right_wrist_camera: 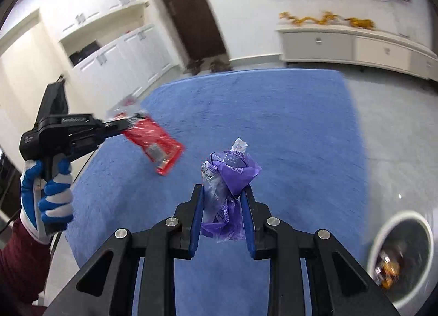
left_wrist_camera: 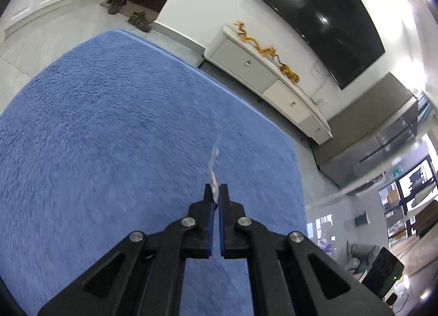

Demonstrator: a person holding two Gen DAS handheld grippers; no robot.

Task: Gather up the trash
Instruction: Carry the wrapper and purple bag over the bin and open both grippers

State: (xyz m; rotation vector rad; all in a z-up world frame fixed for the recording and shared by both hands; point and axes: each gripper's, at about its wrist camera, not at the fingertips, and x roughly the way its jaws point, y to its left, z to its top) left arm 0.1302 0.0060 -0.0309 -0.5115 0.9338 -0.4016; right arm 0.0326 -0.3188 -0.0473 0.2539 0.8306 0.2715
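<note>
Dangling over the blue rug [right_wrist_camera: 246,113], a red wrapper [right_wrist_camera: 157,146] hangs pinched in the fully closed left gripper [right_wrist_camera: 128,124]; the right gripper [right_wrist_camera: 222,192] squeezes crumpled purple plastic [right_wrist_camera: 232,171] (bin [right_wrist_camera: 383,231] just beside the rug).

Left wrist view looks down along its own fingers [left_wrist_camera: 216,192], steeply, close over the blue rug [left_wrist_camera: 109,129], rolled so the cabinet [left_wrist_camera: 262,75] and wall screen [left_wrist_camera: 323,17] run diagonally. Right wrist view sits similarly low and tilted, more level in roll, seeing the left gripper [right_wrist_camera: 131,124] from its side. Both share rug, cabinet, dark door [right_wrist_camera: 189,9], probably the shoes [left_wrist_camera: 139,20].
</note>
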